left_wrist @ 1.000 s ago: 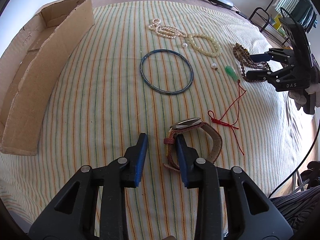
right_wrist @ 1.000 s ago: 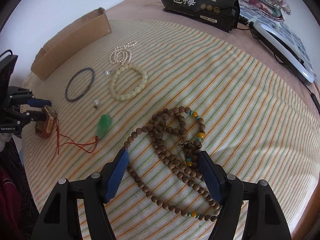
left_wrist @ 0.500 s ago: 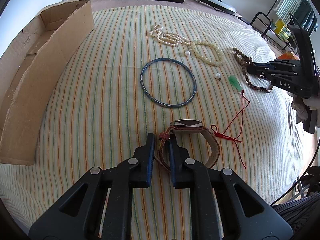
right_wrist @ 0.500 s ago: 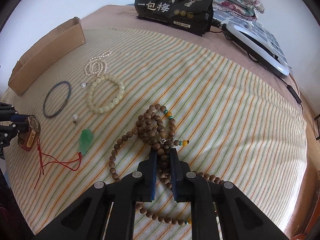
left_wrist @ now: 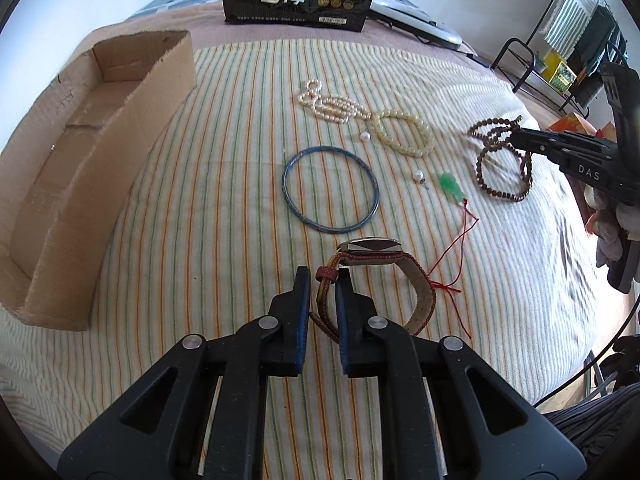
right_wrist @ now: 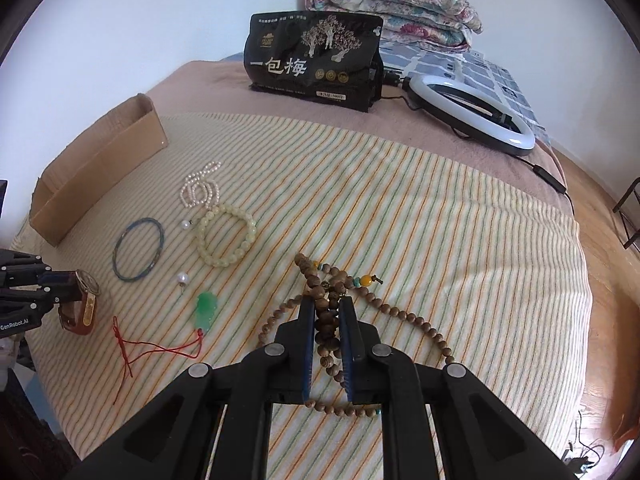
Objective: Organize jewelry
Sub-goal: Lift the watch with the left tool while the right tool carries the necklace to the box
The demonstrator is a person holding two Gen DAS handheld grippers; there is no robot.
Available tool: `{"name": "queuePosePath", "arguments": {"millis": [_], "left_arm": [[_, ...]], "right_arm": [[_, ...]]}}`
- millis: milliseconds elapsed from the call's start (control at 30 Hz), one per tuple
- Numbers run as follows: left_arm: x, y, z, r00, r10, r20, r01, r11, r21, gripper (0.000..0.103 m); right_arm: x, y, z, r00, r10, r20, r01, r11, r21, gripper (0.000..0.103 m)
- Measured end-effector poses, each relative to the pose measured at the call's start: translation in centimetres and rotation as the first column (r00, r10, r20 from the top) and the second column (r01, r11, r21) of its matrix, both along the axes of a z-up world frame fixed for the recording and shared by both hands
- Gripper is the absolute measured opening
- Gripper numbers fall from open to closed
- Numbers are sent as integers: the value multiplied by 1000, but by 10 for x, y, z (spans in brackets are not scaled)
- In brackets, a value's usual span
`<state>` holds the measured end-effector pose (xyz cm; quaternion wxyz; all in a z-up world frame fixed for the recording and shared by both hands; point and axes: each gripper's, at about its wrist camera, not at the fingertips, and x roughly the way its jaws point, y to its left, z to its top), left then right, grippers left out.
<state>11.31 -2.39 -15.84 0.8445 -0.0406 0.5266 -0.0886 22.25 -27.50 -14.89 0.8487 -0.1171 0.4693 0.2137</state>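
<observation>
My left gripper (left_wrist: 323, 280) is shut on the red strap of a wristwatch (left_wrist: 370, 249), which stands on its side on the striped cloth. My right gripper (right_wrist: 327, 307) is shut on a bunch of the brown wooden bead necklace (right_wrist: 404, 316); the pinched beads are lifted off the cloth and the other loops trail down. From the left wrist view the same necklace (left_wrist: 502, 160) hangs from the right gripper's tips. Between them lie a blue bangle (left_wrist: 330, 189), a cream bead bracelet (left_wrist: 404, 133), a pearl strand (left_wrist: 328, 103), two loose pearls and a green pendant (left_wrist: 451, 185) on a red cord.
An open cardboard box (left_wrist: 80, 168) lies along the left side of the cloth. A black snack bag (right_wrist: 316, 65) stands at the back, with a ring light (right_wrist: 472, 118) and folded quilts beside it. A metal rack (left_wrist: 536, 68) stands off the bed's right edge.
Both grippers have closed: the left onto the watch strap, the right onto the wooden beads. The right gripper has since risen, pulling the beads up.
</observation>
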Motion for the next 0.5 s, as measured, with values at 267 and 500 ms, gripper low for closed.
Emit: {"name": "queuePosePath", "arguments": {"millis": [267, 500], "left_arm": [[-4, 3, 35, 997, -3, 81, 5, 1000, -19, 10], [-7, 12, 68, 987, -6, 162, 11, 999, -31, 10]], "right_arm": [[-15, 2, 38, 998, -49, 39, 47, 998, 45, 9], [-29, 7, 78, 992, -75, 97, 66, 993, 93, 9]]}}
